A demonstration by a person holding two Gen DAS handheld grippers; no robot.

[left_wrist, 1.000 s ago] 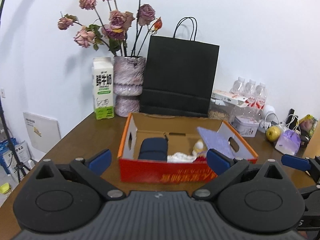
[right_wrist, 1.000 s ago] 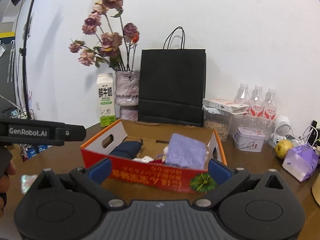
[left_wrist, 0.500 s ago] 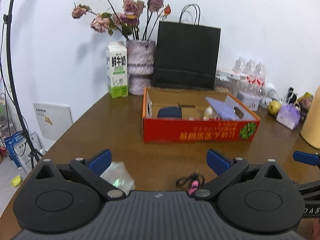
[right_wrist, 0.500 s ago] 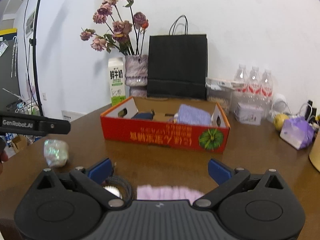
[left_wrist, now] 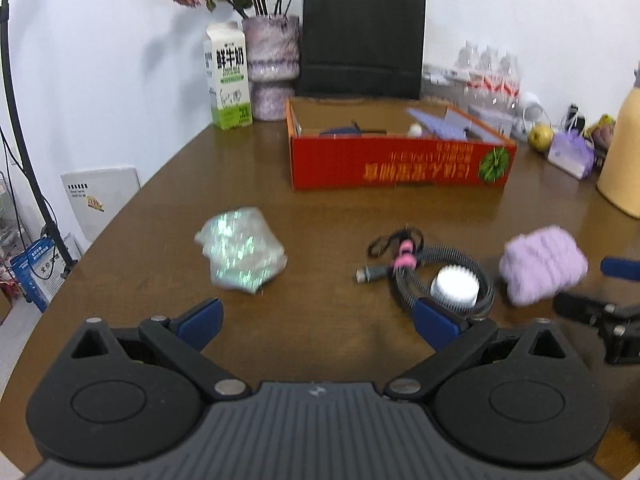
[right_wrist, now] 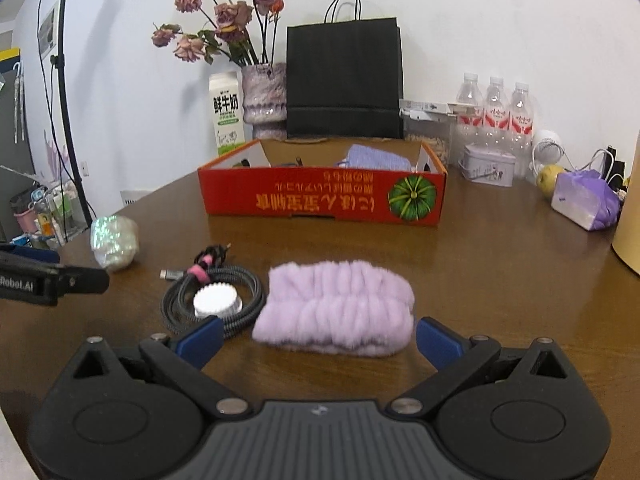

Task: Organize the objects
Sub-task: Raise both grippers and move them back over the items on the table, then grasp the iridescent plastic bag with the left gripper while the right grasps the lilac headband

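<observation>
Shiny crinkly wrap (left_wrist: 241, 255) lies on the left of the brown table (left_wrist: 320, 208). Next come a coiled cable (right_wrist: 212, 300), then a fluffy purple headband (right_wrist: 335, 307). Behind them sits the red box (right_wrist: 320, 199). The left gripper (left_wrist: 318, 318) and right gripper (right_wrist: 318, 338) both have jaws spread wide, holding nothing.

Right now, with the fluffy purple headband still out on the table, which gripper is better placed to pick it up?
Right. The right gripper is open with the purple headband centred just ahead between its jaws. The left gripper, also open, faces bare table between the shiny wrapped item and the coiled cable.
</observation>
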